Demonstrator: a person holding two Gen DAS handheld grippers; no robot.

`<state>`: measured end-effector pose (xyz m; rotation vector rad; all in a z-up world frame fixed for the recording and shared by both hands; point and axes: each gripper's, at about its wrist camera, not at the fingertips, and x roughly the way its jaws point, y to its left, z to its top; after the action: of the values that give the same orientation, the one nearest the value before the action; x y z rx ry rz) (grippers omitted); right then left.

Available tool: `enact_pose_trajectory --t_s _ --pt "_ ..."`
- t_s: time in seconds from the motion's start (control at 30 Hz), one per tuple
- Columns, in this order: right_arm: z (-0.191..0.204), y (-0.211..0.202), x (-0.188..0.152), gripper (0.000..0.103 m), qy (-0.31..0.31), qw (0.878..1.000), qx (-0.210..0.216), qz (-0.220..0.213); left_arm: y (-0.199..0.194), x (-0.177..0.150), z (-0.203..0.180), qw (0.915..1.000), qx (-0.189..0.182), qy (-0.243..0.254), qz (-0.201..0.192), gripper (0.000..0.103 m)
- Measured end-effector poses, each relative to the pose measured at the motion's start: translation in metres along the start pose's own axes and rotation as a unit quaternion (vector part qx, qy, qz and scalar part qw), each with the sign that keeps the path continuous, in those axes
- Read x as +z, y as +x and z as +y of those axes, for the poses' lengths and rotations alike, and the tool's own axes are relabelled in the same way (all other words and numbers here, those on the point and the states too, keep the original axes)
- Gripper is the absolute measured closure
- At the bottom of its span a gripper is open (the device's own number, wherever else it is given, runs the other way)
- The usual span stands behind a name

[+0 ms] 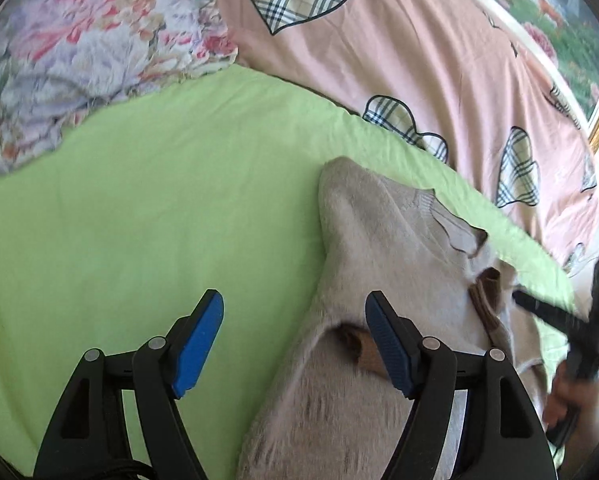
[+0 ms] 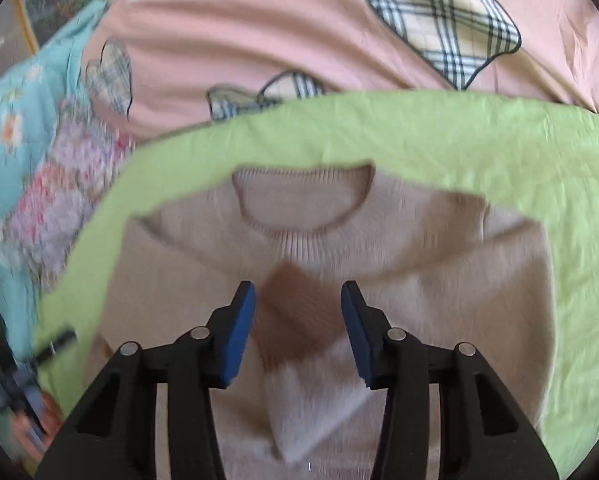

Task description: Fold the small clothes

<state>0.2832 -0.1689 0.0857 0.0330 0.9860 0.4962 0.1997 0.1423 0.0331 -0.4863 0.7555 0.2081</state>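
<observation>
My left gripper (image 1: 294, 342) is released, its blue pads spread wide with nothing between them. One pad hangs over bare green sheet (image 1: 139, 208), the other over the edge of the beige sweater (image 1: 379, 248), beside a brown patch of cuff peeking from under a fold. My right gripper (image 2: 298, 332) is released too, its pads parted above the middle of the sweater (image 2: 439, 280), gripping nothing.

Under the right gripper, a sleeve with a brown band (image 2: 299, 312) lies folded in across the sweater's chest, its pale end pointing back toward me. The sweater lies flat on the green sheet (image 2: 559, 184), front side up, with both shoulders tucked in. Just past the brown band sits the ribbed round collar (image 2: 303, 216), at the far end of the garment.

From the left wrist view the sweater runs along the right side of the sheet, its near end passing under my right-hand pad. Over its far side I can see my other gripper (image 1: 555, 314) and the hand (image 1: 567, 396) holding it, blurred.

Beyond the green sheet's far edge rises a pink duvet (image 1: 399, 52) printed with plaid hearts. To its left lies a crumpled floral quilt (image 1: 91, 64) in pinks and lilacs. At the far right a framed picture (image 1: 571, 20) shows green ground and small orange figures.
</observation>
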Motion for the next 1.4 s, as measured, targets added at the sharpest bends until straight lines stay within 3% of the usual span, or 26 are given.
enact_pose_trajectory --t_s 0.1,0.2,0.23,0.27,0.3,0.4,0.5,0.63,0.73,0.77,0.8,0.83,0.87,0.9,1.0,1.07,1.27,1.4 --pt "0.026 0.020 -0.013 0.057 -0.062 0.997 -0.031 0.023 0.012 0.011 -0.009 0.9997 0.015 0.012 0.013 0.029" --pt "0.028 0.044 -0.022 0.060 -0.115 0.986 -0.117 0.042 0.034 0.019 -0.015 0.9983 0.017 0.024 0.051 0.029" --pt "0.023 0.043 -0.022 0.078 -0.108 0.985 -0.128 0.033 0.040 0.018 -0.016 0.9976 0.018 0.027 0.060 0.029" --pt "0.014 0.038 -0.022 0.090 -0.090 0.988 -0.126 0.024 0.045 0.018 -0.018 0.9969 0.020 0.033 0.069 0.029" --pt "0.001 0.024 -0.021 0.093 -0.061 0.992 -0.112 0.004 0.050 0.016 -0.020 0.9959 0.024 0.042 0.076 0.029" --pt "-0.041 -0.021 -0.033 0.093 0.037 0.994 -0.087 -0.054 0.058 0.007 -0.023 0.9936 0.027 0.059 0.092 0.029" --pt "-0.086 -0.039 -0.055 0.089 0.123 0.990 -0.038 -0.053 0.063 0.000 -0.021 0.9927 0.021 0.061 0.102 0.029" --pt "-0.128 -0.042 -0.071 0.067 0.192 0.980 0.014 -0.040 0.066 0.008 -0.017 0.9926 0.000 0.052 0.110 0.028" --pt "-0.137 -0.037 -0.071 0.051 0.225 0.971 0.065 -0.045 0.077 0.018 -0.018 0.9909 -0.012 0.052 0.123 0.027" --pt "-0.138 -0.034 -0.070 0.051 0.236 0.968 0.074 -0.047 0.082 0.021 -0.019 0.9907 -0.011 0.054 0.125 0.027" --pt "-0.137 -0.032 -0.070 0.051 0.240 0.967 0.073 -0.046 0.087 0.024 -0.021 0.9904 -0.010 0.057 0.126 0.027" --pt "-0.134 -0.031 -0.071 0.060 0.237 0.969 0.064 -0.042 0.092 0.026 -0.023 0.9901 -0.008 0.060 0.127 0.027" --pt "-0.131 -0.031 -0.069 0.071 0.229 0.971 0.053 -0.040 0.097 0.028 -0.026 0.9902 -0.001 0.069 0.122 0.031" --pt "-0.127 -0.034 -0.066 0.094 0.219 0.974 0.046 -0.046 0.099 0.030 -0.030 0.9900 0.006 0.078 0.117 0.044" --pt "-0.116 -0.067 -0.055 0.094 0.173 0.975 0.049 -0.127 0.102 0.031 -0.042 0.9878 0.005 0.108 0.113 0.078" --pt "-0.112 -0.082 -0.051 0.094 0.144 0.976 0.026 -0.159 0.097 0.029 -0.047 0.9878 0.017 0.123 0.094 0.081" --pt "-0.125 -0.034 -0.059 0.093 0.144 0.988 -0.037 -0.034 0.097 0.024 -0.052 0.9862 0.036 0.138 0.083 0.081" --pt "-0.127 -0.051 -0.072 0.081 0.153 0.985 -0.054 -0.055 0.081 0.022 -0.049 0.9849 0.044 0.143 0.088 0.072"
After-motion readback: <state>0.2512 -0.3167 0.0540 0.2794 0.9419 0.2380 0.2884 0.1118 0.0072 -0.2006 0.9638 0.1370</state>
